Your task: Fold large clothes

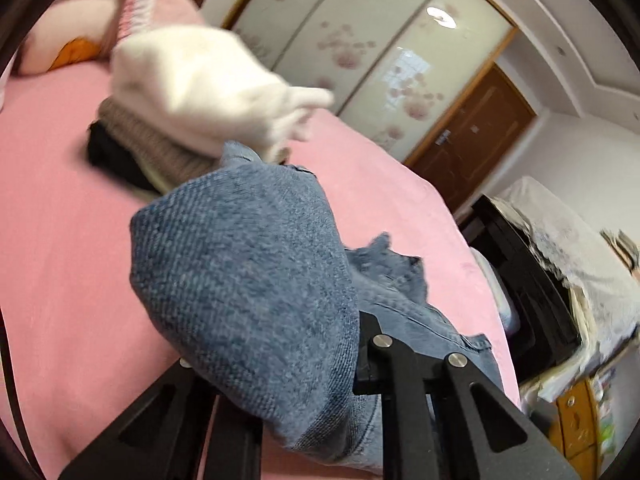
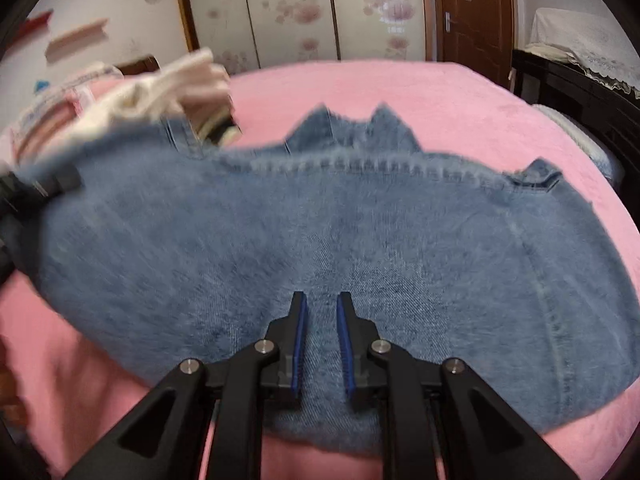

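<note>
1. On the pink bed, a blue denim garment is lying spread across the sheet, its seamed edge running along the far side and its near edge reaching down under the right gripper.
2. The right gripper is hovering low over the denim with its blue-padded fingers standing a little apart; cloth is showing in the gap, but it does not look pinched.
3. The left gripper is carrying a bulging fold of the same garment. The fold is draping over its fingers and hiding them, so whether they are clamped on the cloth I cannot tell.
4. Behind the lifted fold, a stack of folded clothes is sitting on the bed, a white piece on top, just beyond the denim.
5. Judging from this, a fold of the left side is under way.
6. Risks from here:
   - The heavy denim is likely sliding off the left gripper if the hold is shallow.
   - The fold is landing crooked if the right side is not pinning the cloth.
   - The swinging cloth or left gripper is coming close enough to knock the stack over.
</note>
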`<state>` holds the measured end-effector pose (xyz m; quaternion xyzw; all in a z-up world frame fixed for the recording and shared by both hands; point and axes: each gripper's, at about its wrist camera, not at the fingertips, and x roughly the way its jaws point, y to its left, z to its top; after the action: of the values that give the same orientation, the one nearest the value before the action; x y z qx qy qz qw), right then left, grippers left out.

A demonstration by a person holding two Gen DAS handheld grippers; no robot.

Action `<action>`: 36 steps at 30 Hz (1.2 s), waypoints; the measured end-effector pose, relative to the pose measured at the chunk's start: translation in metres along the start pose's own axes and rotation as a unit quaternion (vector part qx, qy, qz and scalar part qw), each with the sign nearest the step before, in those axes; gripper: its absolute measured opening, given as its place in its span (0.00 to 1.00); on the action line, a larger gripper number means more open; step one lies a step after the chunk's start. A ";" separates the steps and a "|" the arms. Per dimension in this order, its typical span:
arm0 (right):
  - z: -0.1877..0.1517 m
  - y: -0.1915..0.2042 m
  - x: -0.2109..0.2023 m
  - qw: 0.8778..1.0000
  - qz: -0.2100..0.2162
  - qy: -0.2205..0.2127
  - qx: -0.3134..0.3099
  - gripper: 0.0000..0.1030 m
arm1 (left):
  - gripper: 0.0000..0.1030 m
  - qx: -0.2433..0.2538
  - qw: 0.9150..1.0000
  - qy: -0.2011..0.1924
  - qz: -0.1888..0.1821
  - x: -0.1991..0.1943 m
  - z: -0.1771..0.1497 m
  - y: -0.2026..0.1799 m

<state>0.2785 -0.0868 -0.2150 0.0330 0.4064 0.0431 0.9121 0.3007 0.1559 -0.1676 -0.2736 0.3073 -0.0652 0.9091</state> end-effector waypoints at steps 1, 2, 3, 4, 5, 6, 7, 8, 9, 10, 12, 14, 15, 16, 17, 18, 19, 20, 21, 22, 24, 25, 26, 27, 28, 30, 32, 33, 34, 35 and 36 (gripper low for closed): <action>-0.002 0.000 0.006 1.000 -0.001 0.006 0.001 0.15 | 0.13 0.021 1.000 -0.003 0.000 -0.001 -0.001 -0.012; -0.004 0.000 0.011 1.000 -0.001 0.010 0.005 0.15 | 0.13 0.037 0.999 -0.008 0.001 -0.002 -0.001 -0.020; -0.006 -0.001 0.012 1.000 0.001 0.012 0.009 0.15 | 0.13 0.052 0.999 -0.013 0.000 -0.006 -0.001 -0.027; -0.006 -0.005 0.014 1.000 0.009 0.014 0.019 0.15 | 0.13 0.066 0.998 -0.018 -0.005 -0.009 0.000 -0.036; -0.006 -0.006 0.014 1.000 0.014 0.015 0.024 0.15 | 0.13 0.076 0.997 -0.021 -0.011 -0.011 0.000 -0.043; -0.006 -0.011 0.014 0.999 0.024 0.017 0.033 0.15 | 0.13 0.088 0.996 -0.024 -0.019 -0.013 0.001 -0.054; -0.006 -0.014 0.015 0.999 0.032 0.018 0.041 0.15 | 0.13 0.100 0.994 -0.026 -0.026 -0.014 0.001 -0.063; -0.006 -0.016 0.015 0.998 0.038 0.018 0.046 0.15 | 0.13 0.109 0.993 -0.027 -0.030 -0.016 0.000 -0.070; -0.005 -0.017 0.015 0.998 0.042 0.019 0.050 0.15 | 0.13 0.121 0.992 -0.029 -0.034 -0.018 -0.001 -0.078; -0.006 -0.020 0.015 0.997 0.049 0.019 0.058 0.15 | 0.13 0.140 0.989 -0.030 -0.038 -0.019 -0.003 -0.091; -0.006 -0.023 0.015 0.996 0.058 0.020 0.069 0.15 | 0.13 0.161 0.986 -0.030 -0.043 -0.019 -0.005 -0.107; -0.005 -0.031 0.015 0.993 0.078 0.025 0.091 0.15 | 0.13 0.181 0.982 -0.028 -0.051 -0.017 -0.009 -0.128; -0.005 -0.035 0.014 0.991 0.088 0.028 0.100 0.13 | 0.13 0.189 0.980 -0.027 -0.054 -0.016 -0.011 -0.137; -0.004 -0.041 0.012 0.988 0.100 0.035 0.113 0.12 | 0.13 0.200 0.978 -0.025 -0.060 -0.014 -0.014 -0.150; -0.005 -0.048 0.009 0.984 0.113 0.041 0.128 0.12 | 0.13 0.207 0.976 -0.025 -0.065 -0.012 -0.017 -0.161; -0.005 -0.055 0.006 0.982 0.120 0.043 0.141 0.12 | 0.13 0.214 0.974 -0.022 -0.069 -0.010 -0.020 -0.173; -0.007 -0.067 -0.003 0.979 0.120 0.039 0.158 0.12 | 0.13 0.222 0.972 -0.019 -0.077 -0.004 -0.025 -0.188; -0.009 -0.082 -0.014 0.978 0.117 0.031 0.172 0.12 | 0.13 0.230 0.970 -0.015 -0.083 0.001 -0.031 -0.200; -0.011 -0.092 -0.021 0.977 0.114 0.025 0.180 0.08 | 0.13 0.241 0.966 -0.011 -0.089 0.008 -0.040 -0.216; -0.016 -0.111 -0.035 0.975 0.106 0.019 0.197 0.08 | 0.13 0.248 0.964 -0.007 -0.092 0.012 -0.046 -0.228; -0.027 -0.140 -0.056 0.975 0.059 0.013 0.213 0.10 | 0.13 0.273 0.957 0.008 -0.100 0.025 -0.073 -0.260; -0.033 -0.152 -0.064 0.974 0.044 0.012 0.221 0.11 | 0.13 0.284 0.953 0.015 -0.101 0.031 -0.087 -0.266; -0.040 -0.165 -0.071 0.972 0.032 0.011 0.231 0.11 | 0.13 0.295 0.950 0.024 -0.103 0.038 -0.101 -0.274; -0.048 -0.178 -0.078 0.970 0.021 0.012 0.241 0.11 | 0.13 0.307 0.945 0.038 -0.106 0.047 -0.120 -0.281; -0.057 -0.190 -0.084 0.968 0.007 0.016 0.249 0.11 | 0.13 0.315 0.942 0.049 -0.104 0.054 -0.131 -0.285; -0.068 -0.203 -0.090 0.967 -0.014 0.020 0.255 0.11 | 0.13 0.341 0.931 0.098 -0.090 0.079 -0.168 -0.292; -0.077 -0.214 -0.093 0.965 -0.020 0.023 0.261 0.11 | 0.13 0.357 0.921 0.134 -0.073 0.097 -0.194 -0.291; -0.080 -0.216 -0.093 0.964 -0.021 0.026 0.265 0.11 | 0.13 0.367 0.917 0.141 -0.065 0.102 -0.204 -0.289; -0.083 -0.217 -0.093 0.963 -0.022 0.027 0.268 0.11 | 0.13 0.382 0.912 0.139 -0.057 0.104 -0.214 -0.289; -0.084 -0.217 -0.093 0.963 -0.022 0.028 0.268 0.11 | 0.13 0.391 0.909 0.134 -0.056 0.102 -0.216 -0.289; -0.083 -0.216 -0.092 0.963 -0.022 0.028 0.269 0.11 | 0.13 0.395 0.907 0.132 -0.056 0.101 -0.217 -0.290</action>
<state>0.1670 -0.3094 -0.2229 0.2667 0.4293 -0.0864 0.8585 0.2673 -0.2163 -0.2086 0.1023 0.3578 -0.2674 0.8888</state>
